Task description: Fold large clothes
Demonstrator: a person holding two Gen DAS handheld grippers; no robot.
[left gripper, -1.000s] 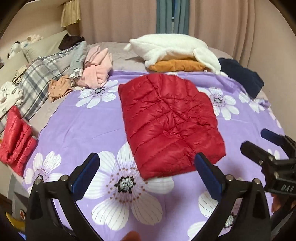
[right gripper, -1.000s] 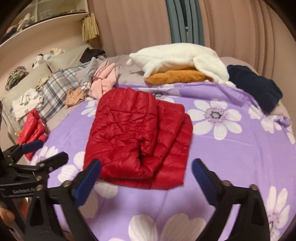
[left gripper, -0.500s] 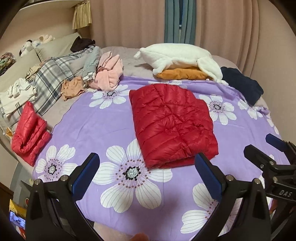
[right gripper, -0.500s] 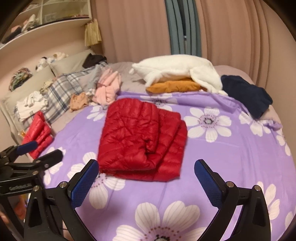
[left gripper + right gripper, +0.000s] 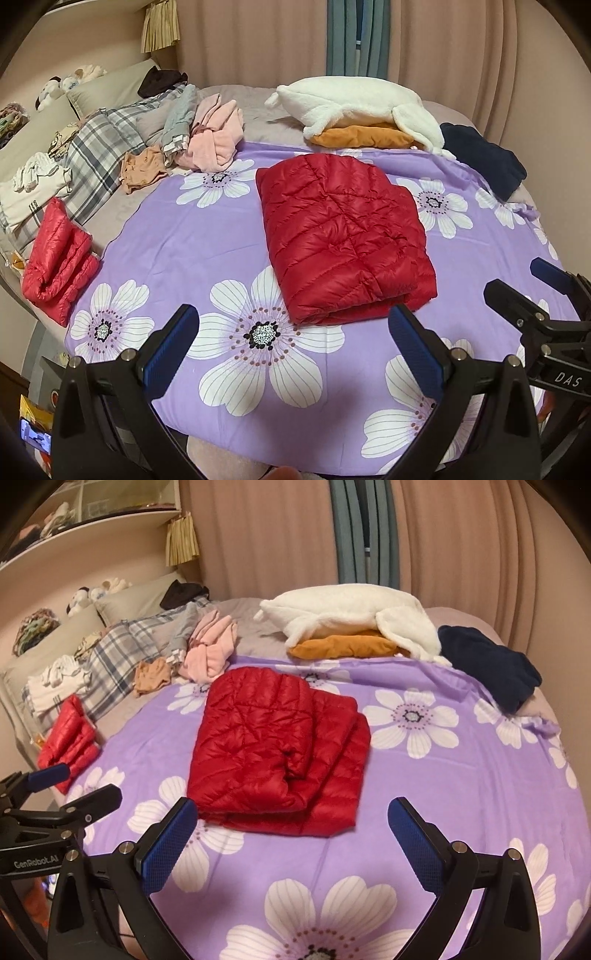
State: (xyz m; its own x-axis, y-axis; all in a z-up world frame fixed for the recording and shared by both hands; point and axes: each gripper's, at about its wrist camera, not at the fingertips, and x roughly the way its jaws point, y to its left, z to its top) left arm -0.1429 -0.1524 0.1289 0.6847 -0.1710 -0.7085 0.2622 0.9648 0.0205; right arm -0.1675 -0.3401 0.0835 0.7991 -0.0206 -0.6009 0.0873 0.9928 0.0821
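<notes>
The left gripper (image 5: 291, 339) hung at six o'clock over the near edge of the purple flowered sheet (image 5: 207, 243), its blue-padded jaws spread wide and holding nothing. The right gripper (image 5: 290, 827) hovered alongside, jaws likewise wide apart and empty. Just beyond them, toward twelve o'clock, the folded red puffer jacket (image 5: 343, 236) lay flat on the middle of the sheet, clear of both grippers. A second red quilted bundle (image 5: 57, 258) sat at nine o'clock on the bed's edge. Farther back, a pink garment (image 5: 216, 136) lay at eleven o'clock, a white fleece (image 5: 351, 103) over an orange cushion (image 5: 364, 137) at twelve, and a navy garment (image 5: 484, 158) at two.
</notes>
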